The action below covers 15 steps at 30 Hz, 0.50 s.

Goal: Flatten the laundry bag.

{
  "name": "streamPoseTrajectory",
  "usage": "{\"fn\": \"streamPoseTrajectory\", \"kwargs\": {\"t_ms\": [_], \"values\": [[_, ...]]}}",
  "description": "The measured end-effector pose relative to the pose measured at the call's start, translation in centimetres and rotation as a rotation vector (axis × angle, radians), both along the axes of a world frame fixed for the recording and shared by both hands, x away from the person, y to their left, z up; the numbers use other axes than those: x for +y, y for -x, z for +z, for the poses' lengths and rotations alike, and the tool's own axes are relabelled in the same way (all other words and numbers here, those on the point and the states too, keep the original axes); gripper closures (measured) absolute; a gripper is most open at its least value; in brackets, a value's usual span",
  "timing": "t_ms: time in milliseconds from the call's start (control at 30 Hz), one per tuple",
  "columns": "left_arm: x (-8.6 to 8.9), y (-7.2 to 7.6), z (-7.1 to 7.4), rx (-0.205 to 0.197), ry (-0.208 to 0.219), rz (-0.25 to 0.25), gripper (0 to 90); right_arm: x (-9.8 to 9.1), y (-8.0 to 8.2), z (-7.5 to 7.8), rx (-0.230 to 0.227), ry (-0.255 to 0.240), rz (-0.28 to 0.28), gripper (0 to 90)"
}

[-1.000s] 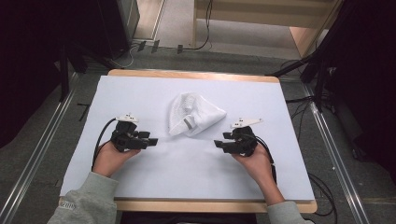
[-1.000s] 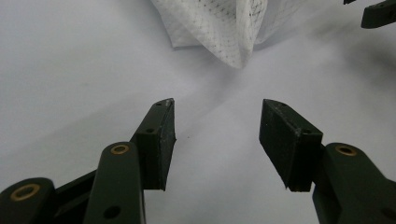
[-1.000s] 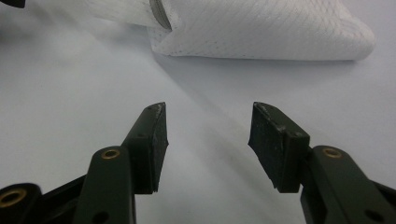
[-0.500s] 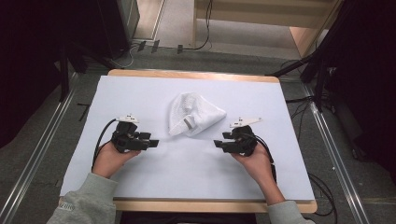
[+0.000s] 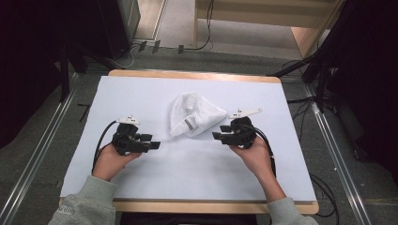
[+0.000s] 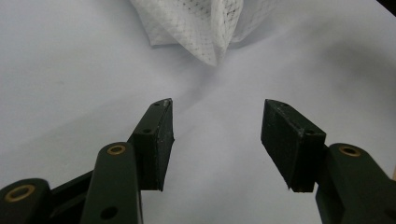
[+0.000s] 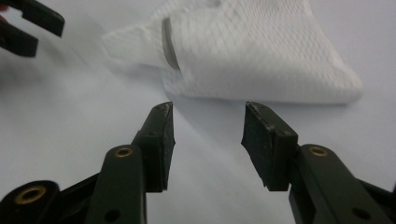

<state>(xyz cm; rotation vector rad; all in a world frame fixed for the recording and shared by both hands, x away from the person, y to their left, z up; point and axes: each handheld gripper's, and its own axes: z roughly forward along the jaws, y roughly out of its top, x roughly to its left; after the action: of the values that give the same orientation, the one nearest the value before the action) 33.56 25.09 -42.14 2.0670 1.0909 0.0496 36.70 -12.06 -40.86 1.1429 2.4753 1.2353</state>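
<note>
High view: both hands level, tongs (image 5: 155, 144) (image 5: 217, 136) pointing inward beside the cloth (image 5: 195, 115).

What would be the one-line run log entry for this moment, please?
left claw: open, empty, short of cloth | right claw: open, empty, jaws just closing somewhat, near cloth edge | white mesh cloth: crumpled on table, untouched

White mesh cloth (image 5: 195, 115), crumpled, perhaps folded, mid-table, grey tag showing

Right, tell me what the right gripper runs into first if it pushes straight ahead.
Most likely the white cloth. The right gripper has open jaws with nothing between them, aimed at the cloth's near edge, with bare table in between. Depth is hard to judge.
</note>
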Motion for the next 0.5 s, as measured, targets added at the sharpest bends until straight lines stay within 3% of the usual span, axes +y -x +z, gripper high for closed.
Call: {"fn": "streamPoseTrajectory", "kwargs": {"t_ms": [233, 500], "values": [[0.6, 0.6, 0.1, -0.005, 0.006, 0.020, 44.2, 4.2, -2.2, 1.5, -0.027, 0.039, 0.076, 59.3], [1.3, 1.2, 0.1, -0.009, 0.012, 0.040, 44.3, 6.4, -4.2, 2.0, -0.034, 0.064, 0.103, 59.1]]}}
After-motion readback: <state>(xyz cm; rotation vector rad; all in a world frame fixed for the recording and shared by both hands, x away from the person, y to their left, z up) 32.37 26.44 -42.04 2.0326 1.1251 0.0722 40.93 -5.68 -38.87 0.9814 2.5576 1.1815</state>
